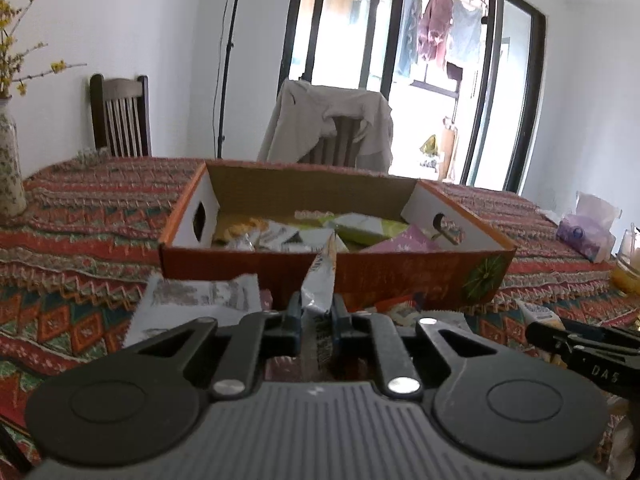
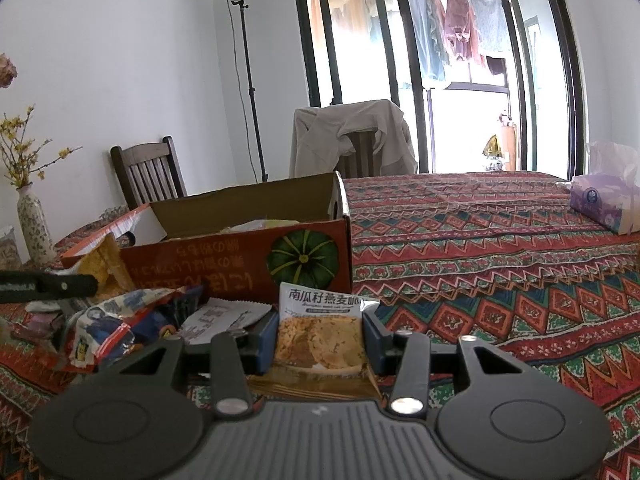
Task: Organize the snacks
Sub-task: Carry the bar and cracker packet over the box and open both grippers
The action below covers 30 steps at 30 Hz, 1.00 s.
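An orange cardboard box [image 1: 280, 268] with several snack packets inside stands on the patterned tablecloth, just beyond my left gripper [image 1: 317, 310]. That gripper is shut on a thin silvery snack packet [image 1: 320, 276] held edge-on, its tip reaching up to the box's near wall. In the right wrist view the same box [image 2: 224, 268] shows a green pumpkin picture. My right gripper [image 2: 320, 336] is shut on a flat cracker packet [image 2: 320, 332] with Chinese print, held face-up in front of the box. A blue and red packet [image 2: 120, 324] and a white packet [image 2: 224, 316] lie to its left.
A white packet [image 1: 192, 304] lies on the cloth left of my left gripper. A flowered vase [image 2: 34, 224] stands at far left, a purple tissue pack [image 2: 600, 200] at far right. Two chairs [image 2: 148, 176] stand behind the table, one draped with a jacket [image 2: 352, 136].
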{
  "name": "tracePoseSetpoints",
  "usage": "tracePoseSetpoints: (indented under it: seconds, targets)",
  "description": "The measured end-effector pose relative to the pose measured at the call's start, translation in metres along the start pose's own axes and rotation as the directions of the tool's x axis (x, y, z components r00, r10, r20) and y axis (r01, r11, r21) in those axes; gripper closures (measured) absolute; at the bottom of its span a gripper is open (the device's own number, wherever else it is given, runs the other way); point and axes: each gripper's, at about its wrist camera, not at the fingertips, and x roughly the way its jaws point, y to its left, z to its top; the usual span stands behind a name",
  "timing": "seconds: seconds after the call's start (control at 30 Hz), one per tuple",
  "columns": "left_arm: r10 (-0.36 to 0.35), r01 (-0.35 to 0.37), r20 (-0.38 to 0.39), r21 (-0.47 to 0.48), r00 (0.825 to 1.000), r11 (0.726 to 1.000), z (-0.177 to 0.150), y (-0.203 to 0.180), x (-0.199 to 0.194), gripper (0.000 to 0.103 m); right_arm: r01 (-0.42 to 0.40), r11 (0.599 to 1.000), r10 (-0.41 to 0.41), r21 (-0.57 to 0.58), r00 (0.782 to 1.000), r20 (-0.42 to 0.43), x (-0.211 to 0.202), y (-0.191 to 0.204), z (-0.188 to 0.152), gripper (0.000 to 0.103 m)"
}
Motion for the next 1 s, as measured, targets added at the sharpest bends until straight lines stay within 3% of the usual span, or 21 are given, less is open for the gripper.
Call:
tracePoseSetpoints:
  seconds: [0.27, 0.57, 0.77, 1.0]
  targets:
    - [0.004, -0.004, 0.076, 0.002, 0.997, 1.0, 0.013, 0.005, -0.02, 0.09, 0.01, 0.999, -0.008, -0.042, 0.999, 0.046, -0.01, 0.01, 0.002, 0.06]
    - [0.0, -0.002, 0.139, 0.014, 0.99, 1.0, 0.039, 0.006, -0.018, 0.09, -0.023, 0.995, 0.038, -0.095, 0.986, 0.161, -0.023, 0.032, 0.051, 0.06]
    - [0.001, 0.0, 0.158, -0.003, 0.987, 1.0, 0.064, 0.008, 0.0, 0.09, -0.03, 0.992, 0.054, -0.12, 0.979, 0.198, -0.001, 0.048, 0.089, 0.06]
    - [0.011, -0.003, 0.144, -0.052, 0.99, 0.999, 0.09, 0.016, 0.033, 0.09, -0.039, 0.992, 0.058, -0.117, 0.985, 0.164, 0.053, 0.063, 0.122, 0.06]
